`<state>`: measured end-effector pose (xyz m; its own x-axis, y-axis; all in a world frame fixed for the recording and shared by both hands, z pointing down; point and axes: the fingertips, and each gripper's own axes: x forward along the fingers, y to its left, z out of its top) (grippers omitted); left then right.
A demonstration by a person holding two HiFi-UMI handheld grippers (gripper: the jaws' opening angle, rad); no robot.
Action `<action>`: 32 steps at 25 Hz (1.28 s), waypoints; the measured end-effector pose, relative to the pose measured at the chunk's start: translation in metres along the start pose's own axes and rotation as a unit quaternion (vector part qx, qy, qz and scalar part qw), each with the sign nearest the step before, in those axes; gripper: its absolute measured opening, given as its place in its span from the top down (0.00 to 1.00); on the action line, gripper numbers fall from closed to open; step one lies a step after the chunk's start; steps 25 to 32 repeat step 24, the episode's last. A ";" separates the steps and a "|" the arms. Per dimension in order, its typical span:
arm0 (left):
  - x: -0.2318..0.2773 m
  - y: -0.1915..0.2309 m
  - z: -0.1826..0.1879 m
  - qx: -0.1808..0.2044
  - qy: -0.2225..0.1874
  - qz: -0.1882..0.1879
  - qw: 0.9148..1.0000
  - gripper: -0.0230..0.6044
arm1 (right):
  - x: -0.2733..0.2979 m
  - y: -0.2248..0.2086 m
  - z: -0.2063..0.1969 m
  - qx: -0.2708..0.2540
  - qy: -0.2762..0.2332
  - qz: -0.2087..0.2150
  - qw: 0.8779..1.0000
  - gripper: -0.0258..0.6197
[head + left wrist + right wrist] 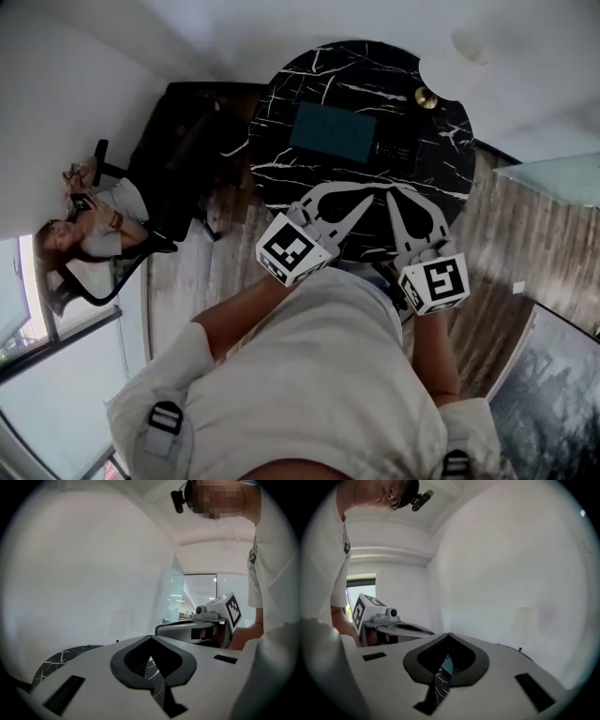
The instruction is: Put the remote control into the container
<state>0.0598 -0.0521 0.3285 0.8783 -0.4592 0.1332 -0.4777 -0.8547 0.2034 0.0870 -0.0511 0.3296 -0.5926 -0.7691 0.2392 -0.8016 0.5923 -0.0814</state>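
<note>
The round black marble tabletop (281,141) is veined in white. On it lies a dark teal rectangular container (333,131), with a black remote control (392,152) at its 3 o'clock and a brass-gold round knob (427,97) at its 2 o'clock. The pale grey left gripper (367,190) and right gripper (394,194) carry white cubes with black square markers. The wooden plank floor (497,225) is brown.

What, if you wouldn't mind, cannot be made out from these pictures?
Remote control: head view, small and dark on the black table; details unreadable.
Container: the left gripper and right gripper bodies largely block it in their own views.
Brass object: head view, too small to identify.
</note>
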 end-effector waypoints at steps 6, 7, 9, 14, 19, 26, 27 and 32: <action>-0.021 -0.028 0.017 0.030 -0.034 0.007 0.999 0.95 | -0.024 0.040 0.019 -0.006 -0.042 -0.015 0.999 0.95; -0.021 -0.030 0.013 0.024 -0.032 0.007 0.999 0.95 | -0.026 0.043 0.017 -0.006 -0.042 -0.016 0.999 0.95; -0.022 -0.032 0.008 0.018 -0.027 0.007 0.999 0.95 | -0.028 0.045 0.013 -0.003 -0.043 -0.019 0.999 0.95; -0.026 -0.037 0.008 0.017 -0.028 0.007 0.999 0.95 | -0.031 0.044 0.013 -0.005 -0.040 -0.028 0.999 0.95; -0.027 -0.040 0.006 0.017 -0.026 0.006 1.000 0.95 | -0.033 0.046 0.012 -0.008 -0.039 -0.031 0.999 0.95; -0.029 -0.038 0.005 0.014 -0.024 0.007 1.000 0.95 | -0.033 0.048 0.010 -0.012 -0.035 -0.032 0.999 0.95; -0.029 -0.038 0.005 0.014 -0.024 0.007 1.000 0.95 | -0.033 0.048 0.010 -0.012 -0.035 -0.032 0.999 0.95; -0.029 -0.038 0.005 0.014 -0.024 0.007 1.000 0.95 | -0.033 0.048 0.010 -0.012 -0.035 -0.032 0.999 0.95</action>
